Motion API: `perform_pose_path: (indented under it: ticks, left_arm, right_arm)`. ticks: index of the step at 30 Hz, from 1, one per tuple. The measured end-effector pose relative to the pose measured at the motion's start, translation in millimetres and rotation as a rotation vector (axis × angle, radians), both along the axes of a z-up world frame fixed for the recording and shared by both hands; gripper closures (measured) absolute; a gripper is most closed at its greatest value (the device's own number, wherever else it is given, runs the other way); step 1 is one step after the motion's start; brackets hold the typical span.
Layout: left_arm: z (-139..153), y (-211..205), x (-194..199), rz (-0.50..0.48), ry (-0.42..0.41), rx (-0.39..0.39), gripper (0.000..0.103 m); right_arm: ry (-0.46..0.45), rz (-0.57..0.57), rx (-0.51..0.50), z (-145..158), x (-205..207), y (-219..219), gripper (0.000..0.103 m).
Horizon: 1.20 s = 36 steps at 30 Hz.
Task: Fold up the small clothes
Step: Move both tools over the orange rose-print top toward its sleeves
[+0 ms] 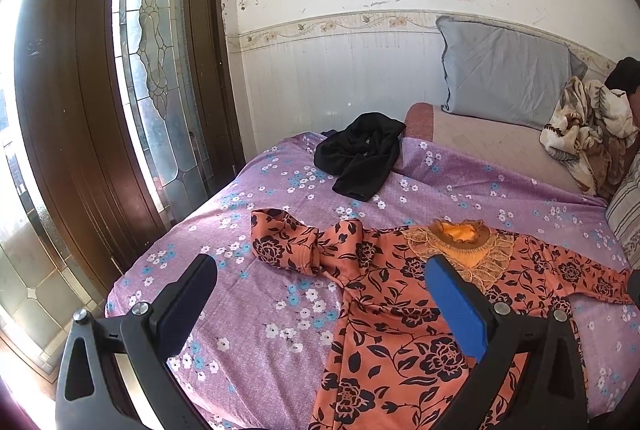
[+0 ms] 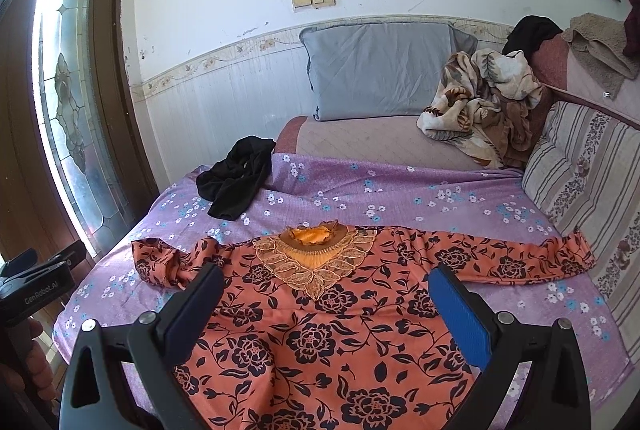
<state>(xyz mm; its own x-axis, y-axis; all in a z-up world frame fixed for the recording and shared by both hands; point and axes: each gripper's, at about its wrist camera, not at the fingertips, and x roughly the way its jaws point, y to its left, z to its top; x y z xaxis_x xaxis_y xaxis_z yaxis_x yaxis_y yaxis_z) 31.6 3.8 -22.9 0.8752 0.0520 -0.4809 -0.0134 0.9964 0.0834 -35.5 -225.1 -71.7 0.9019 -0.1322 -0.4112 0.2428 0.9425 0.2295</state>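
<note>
An orange garment with a black flower print (image 1: 384, 314) (image 2: 320, 334) lies spread flat on the purple floral bedsheet (image 1: 256, 294) (image 2: 400, 198), neckline with lace trim pointing away from me. Its left sleeve (image 1: 280, 242) (image 2: 164, 262) is bunched and folded over; its right sleeve (image 2: 520, 258) stretches out straight. My left gripper (image 1: 320, 278) hovers open above the garment's left shoulder and the sheet, holding nothing. My right gripper (image 2: 326, 284) hovers open above the chest of the garment, also holding nothing. The left gripper's body (image 2: 36, 282) shows at the left edge of the right wrist view.
A crumpled black garment (image 1: 360, 158) (image 2: 236, 182) lies farther back on the sheet. Behind stand a grey pillow (image 1: 504, 78) (image 2: 384, 70), a bundled floral blanket (image 1: 588, 126) (image 2: 480, 102) and a striped cushion (image 2: 580, 166). A brown glazed door (image 1: 120, 70) stands left of the bed.
</note>
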Motion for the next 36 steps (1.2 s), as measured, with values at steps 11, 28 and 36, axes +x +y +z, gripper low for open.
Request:
perform_pose_path:
  ticks: [11,28,36]
  left_arm:
    - [-15.7,-35.7,29.6,-0.045,0.015,0.029,0.0]
    - [-32.9,-103.2,71.4,-0.132,0.035,0.034,0.0]
    - [-45.3,-127.8,94.6,-0.154,0.035,0.03,0.0]
  right_arm:
    - [0.025,-0.023,0.015,-17.2,20.2,-19.4,0.0]
    - [0.018,-0.092,0.031,-32.5,59.1,-63.7,0.0]
    - [0.023,-0.129,0.048,-39.9,74.8,-84.0,0.0]
